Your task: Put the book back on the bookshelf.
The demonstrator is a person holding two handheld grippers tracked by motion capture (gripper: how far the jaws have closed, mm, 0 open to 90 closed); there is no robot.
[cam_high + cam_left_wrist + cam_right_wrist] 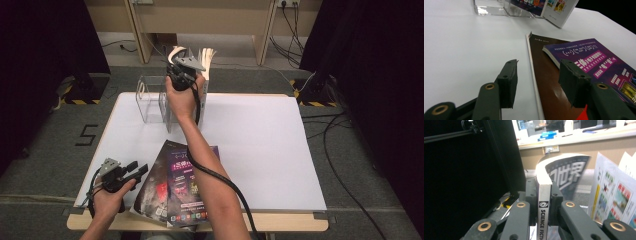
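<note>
- At the near left corner of the table, the left gripper is held in a hand just above the white surface; its fingers are parted, with nothing between them.
- Just to the right of that gripper, at the near edge of the table, a dark brown magazine is laid flat, and a purple magazine is laid on top of it; the person's right forearm is stretched across both.
- In the left gripper view, the brown magazine is seen ahead of the right-hand finger, with the purple magazine overlapping its far side.
- Toward the far edge of the table, left of centre, a clear acrylic holder is stood upright.
- Above that holder, the right gripper is raised; its fingers are closed tight on the spine of a science fiction magazine, which is held upright and curls over at the top.
- Just to the right of the held magazine, another magazine with pale, colourful pages is stood on end at the far edge, its pages fanned out.
</note>
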